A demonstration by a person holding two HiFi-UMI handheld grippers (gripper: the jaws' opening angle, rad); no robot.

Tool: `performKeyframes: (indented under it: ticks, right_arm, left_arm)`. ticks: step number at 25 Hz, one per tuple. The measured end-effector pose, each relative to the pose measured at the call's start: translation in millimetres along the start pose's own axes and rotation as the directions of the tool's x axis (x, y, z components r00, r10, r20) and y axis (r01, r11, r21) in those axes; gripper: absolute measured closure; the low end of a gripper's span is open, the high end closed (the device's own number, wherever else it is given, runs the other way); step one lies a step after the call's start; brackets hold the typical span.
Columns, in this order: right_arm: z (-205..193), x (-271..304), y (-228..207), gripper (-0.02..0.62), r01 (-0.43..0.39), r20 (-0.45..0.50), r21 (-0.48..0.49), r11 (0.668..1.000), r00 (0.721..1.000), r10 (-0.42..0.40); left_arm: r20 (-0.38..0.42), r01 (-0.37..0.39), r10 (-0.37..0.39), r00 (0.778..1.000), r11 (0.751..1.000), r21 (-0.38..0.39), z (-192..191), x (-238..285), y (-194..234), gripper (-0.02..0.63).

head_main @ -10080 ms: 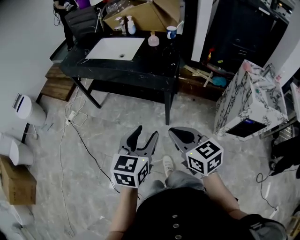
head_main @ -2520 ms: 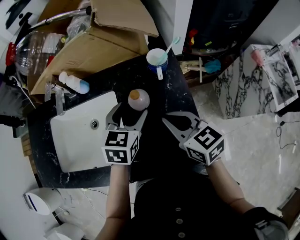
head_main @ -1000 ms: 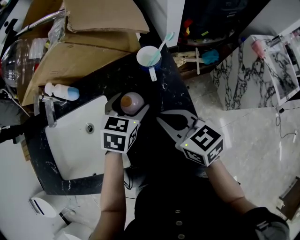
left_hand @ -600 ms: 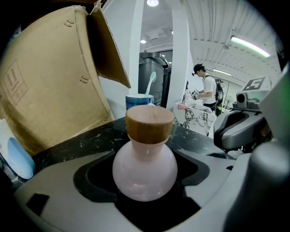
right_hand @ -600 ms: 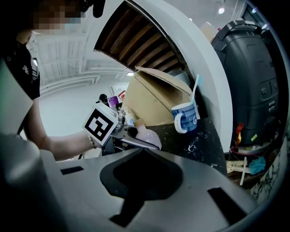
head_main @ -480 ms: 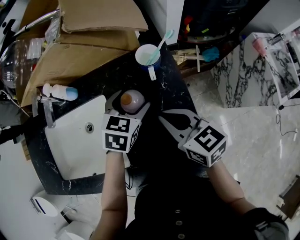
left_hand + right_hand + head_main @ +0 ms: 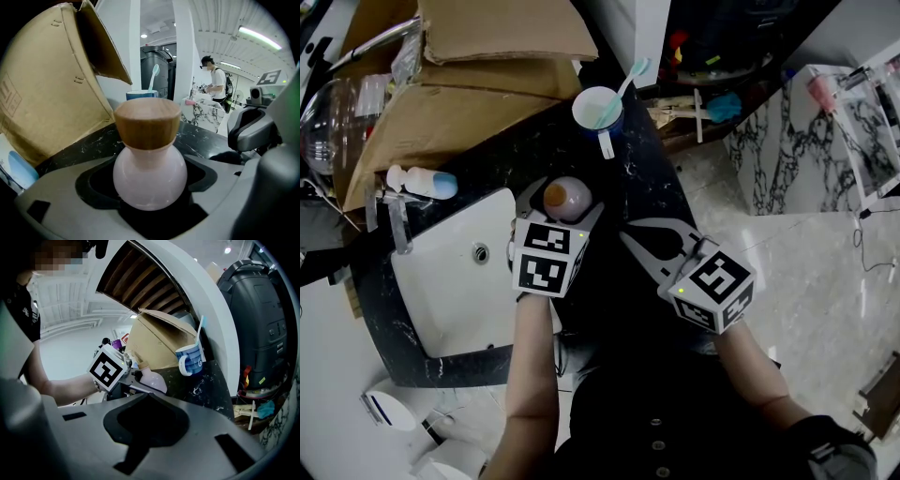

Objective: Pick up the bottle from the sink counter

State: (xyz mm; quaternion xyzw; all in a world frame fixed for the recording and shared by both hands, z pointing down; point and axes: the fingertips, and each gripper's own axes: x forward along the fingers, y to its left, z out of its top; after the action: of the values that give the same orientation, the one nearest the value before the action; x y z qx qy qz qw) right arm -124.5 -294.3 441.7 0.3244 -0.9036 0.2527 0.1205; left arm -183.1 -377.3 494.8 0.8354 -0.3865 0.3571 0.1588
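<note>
A round pink bottle (image 7: 566, 198) with a wooden cap stands on the black marble counter (image 7: 628, 178) just right of the white sink (image 7: 455, 286). My left gripper (image 7: 562, 189) is shut on the bottle; in the left gripper view the bottle (image 7: 149, 168) sits in the notch between both jaws, upright. My right gripper (image 7: 649, 240) hovers shut and empty over the counter's right edge. From the right gripper view the bottle (image 7: 153, 379) shows beyond my right gripper (image 7: 147, 420), held by the left gripper (image 7: 140, 377).
A blue mug (image 7: 598, 111) holding a toothbrush stands behind the bottle. A large cardboard box (image 7: 459, 103) fills the back left. A white bottle with a blue cap (image 7: 422, 180) lies by the faucet (image 7: 394, 220). A person (image 7: 218, 86) stands far off.
Over ten seconds I came from the floor up to the counter. In the last second the left gripper's jaws closed in around the bottle and its cube shifted slightly; the right gripper stayed put.
</note>
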Motion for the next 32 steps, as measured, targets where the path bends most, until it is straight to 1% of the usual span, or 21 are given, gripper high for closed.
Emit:
performKeyframes:
  ticks: [6, 11, 18, 22, 25, 29, 32]
  right_arm:
    - [-0.9, -0.4, -0.2, 0.592, -0.001, 0.000, 0.001, 1.000, 1.000, 0.001]
    - [-0.6, -3.0, -2.7, 0.592, 0.005, 0.002, 0.005, 1.000, 1.000, -0.005]
    - [2.0, -4.9, -6.4, 0.592, 0.018, 0.005, 0.007, 1.000, 1.000, -0.018]
    - [3.9, -5.8, -7.1, 0.592, 0.020, 0.008, 0.008, 1.000, 1.000, -0.021]
    - [5.6, -8.1, -6.9, 0.592, 0.012, 0.022, 0.031, 0.999, 1.000, -0.013]
    - [7.1, -10.8, -8.7, 0.592, 0.022, 0.024, 0.030, 0.999, 0.999, -0.023]
    - [8.6, -11.9, -8.8, 0.592, 0.027, 0.027, 0.024, 0.999, 0.999, -0.028]
  left_arm:
    - [0.006, 0.021, -0.021, 1.000, 0.999, -0.028, 0.0, 1.6, -1.3, 0.218]
    - [0.001, 0.003, -0.003, 1.000, 0.999, -0.047, 0.6, 1.6, -1.1, 0.218]
    - [0.057, -0.005, 0.007, 0.998, 0.999, -0.038, 4.3, 2.1, -1.2, 0.218]
    - [0.066, -0.022, 0.024, 0.998, 0.999, -0.029, 4.8, 1.6, 0.3, 0.218]
    - [0.074, -0.044, 0.045, 0.996, 0.999, -0.018, 4.4, 0.3, 2.1, 0.218]
    - [0.084, -0.051, 0.052, 0.995, 0.999, -0.014, 3.4, -1.3, 0.6, 0.216]
    - [0.108, -0.038, 0.042, 0.993, 0.998, -0.042, 5.1, -4.5, -2.2, 0.216]
